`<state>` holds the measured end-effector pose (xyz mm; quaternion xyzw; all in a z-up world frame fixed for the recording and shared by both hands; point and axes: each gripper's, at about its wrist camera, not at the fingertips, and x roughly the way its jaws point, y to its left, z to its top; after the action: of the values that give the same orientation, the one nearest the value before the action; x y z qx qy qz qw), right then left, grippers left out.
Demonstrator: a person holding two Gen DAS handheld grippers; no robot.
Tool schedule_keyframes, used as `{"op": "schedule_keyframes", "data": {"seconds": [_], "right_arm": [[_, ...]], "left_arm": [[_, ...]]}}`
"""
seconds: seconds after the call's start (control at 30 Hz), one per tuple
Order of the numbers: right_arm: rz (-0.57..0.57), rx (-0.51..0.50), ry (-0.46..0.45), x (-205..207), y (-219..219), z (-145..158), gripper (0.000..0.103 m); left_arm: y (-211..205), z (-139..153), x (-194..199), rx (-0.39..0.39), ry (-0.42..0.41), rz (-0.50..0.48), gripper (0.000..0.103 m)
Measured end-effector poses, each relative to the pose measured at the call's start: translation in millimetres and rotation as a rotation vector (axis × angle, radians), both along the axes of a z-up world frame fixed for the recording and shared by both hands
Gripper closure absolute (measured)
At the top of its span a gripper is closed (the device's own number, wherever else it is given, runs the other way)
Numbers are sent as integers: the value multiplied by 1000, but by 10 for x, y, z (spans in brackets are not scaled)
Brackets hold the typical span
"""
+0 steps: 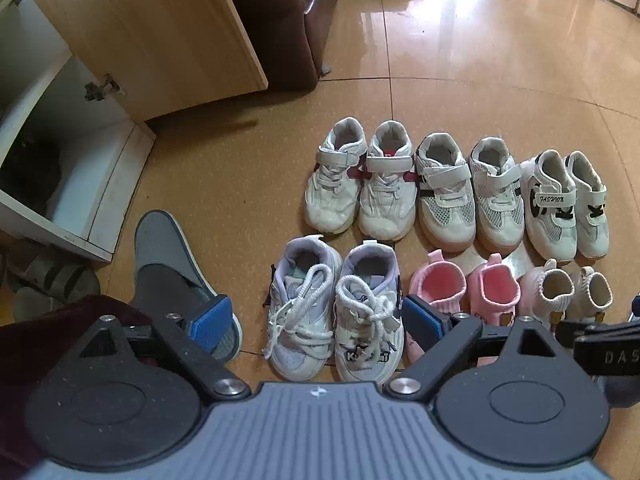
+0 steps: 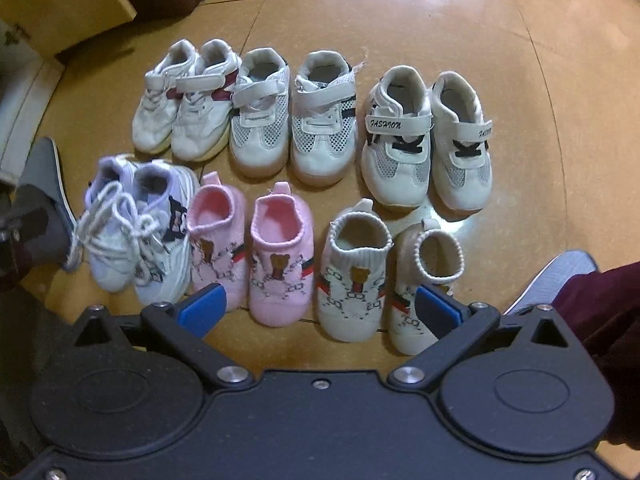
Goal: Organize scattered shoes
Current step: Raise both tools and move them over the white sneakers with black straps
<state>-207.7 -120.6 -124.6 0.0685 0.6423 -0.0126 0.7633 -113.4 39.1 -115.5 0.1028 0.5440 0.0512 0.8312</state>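
Hovering above the shoes, left gripper point(image 1: 318, 322) jaws spread wide, nothing between the blue pads; lace-up pair point(image 1: 334, 312) sits on the floor directly below. Right gripper point(image 2: 320, 306) likewise wide and empty, over the pink sock-shoes point(image 2: 250, 248) and white sock-shoes point(image 2: 390, 276). Shoes stand in two neat rows on tan tile floor point(image 1: 500, 64): back row, red-trimmed strap pair point(image 1: 360, 180), mesh strap pair point(image 1: 468, 188), "FASHION" pair point(image 2: 428, 140); front row, lace-ups, pink, white. Pairs side by side, nearly touching. Open wooden cabinet point(image 1: 132, 28) at left. Grey slipper point(image 1: 168, 264) on person's foot beside the lace-ups.
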Motion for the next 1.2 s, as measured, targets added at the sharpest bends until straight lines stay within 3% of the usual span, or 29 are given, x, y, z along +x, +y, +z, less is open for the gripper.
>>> {"op": "schedule_keyframes", "data": {"seconds": [0.3, 0.77, 0.97, 1.03, 1.07, 1.13, 1.2], "right_arm": [[22, -1, -12, -10, 52, 51, 1], [13, 36, 44, -56, -46, -127, 3], [14, 8, 98, -32, -196, -429, 23], [-11, 15, 105, -10, -282, -489, 45], [-28, 21, 106, 6, -343, -519, 50], [-59, 23, 105, 33, -470, -567, 59], [-102, 25, 104, 55, -618, -613, 61]], "left_arm": [[74, 53, -12, -1, -13, 15, 11], [121, -107, 27, -21, 47, 44, 11], [101, -202, 101, -57, 76, 53, 11], [75, -216, 132, -72, 76, 50, 11], [73, -222, 141, -76, 76, 51, 11], [57, -238, 187, -90, 77, 53, 11], [39, -244, 230, -104, 76, 58, 11]]}}
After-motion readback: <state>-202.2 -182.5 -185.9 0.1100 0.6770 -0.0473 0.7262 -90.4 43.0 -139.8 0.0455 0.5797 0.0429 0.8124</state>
